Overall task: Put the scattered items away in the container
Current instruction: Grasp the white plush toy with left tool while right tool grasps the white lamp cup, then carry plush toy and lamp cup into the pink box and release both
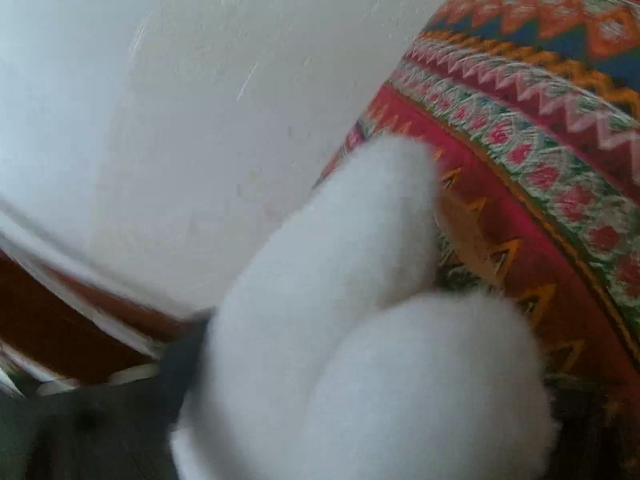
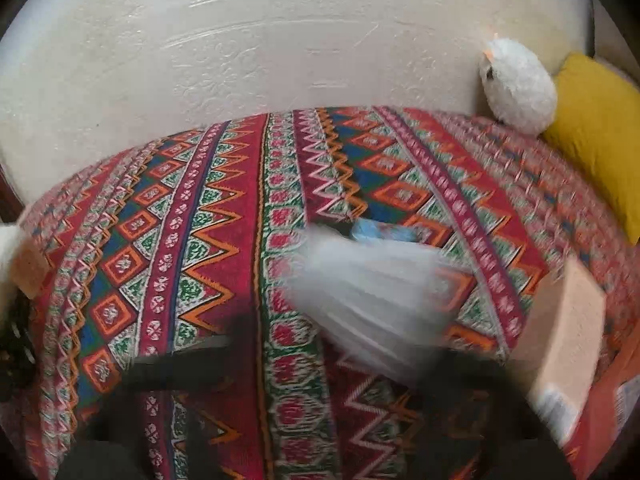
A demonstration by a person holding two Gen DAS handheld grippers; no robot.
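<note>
Plush toy [image 1: 360,340], white and fuzzy, fills the left wrist view right in front of the left hand-held gripper, fingers hidden so can't tell its grip. Another white plush bird [image 2: 518,86] sits far ahead-right of the right hand-held gripper [image 2: 332,364], beside a yellow pillow [image 2: 600,136]. Patterned red bedspread [image 2: 224,216], white wall [image 2: 240,40] behind. Right one's blurry, something white and gauzy [image 2: 372,292] between its fingers, grip unclear
</note>
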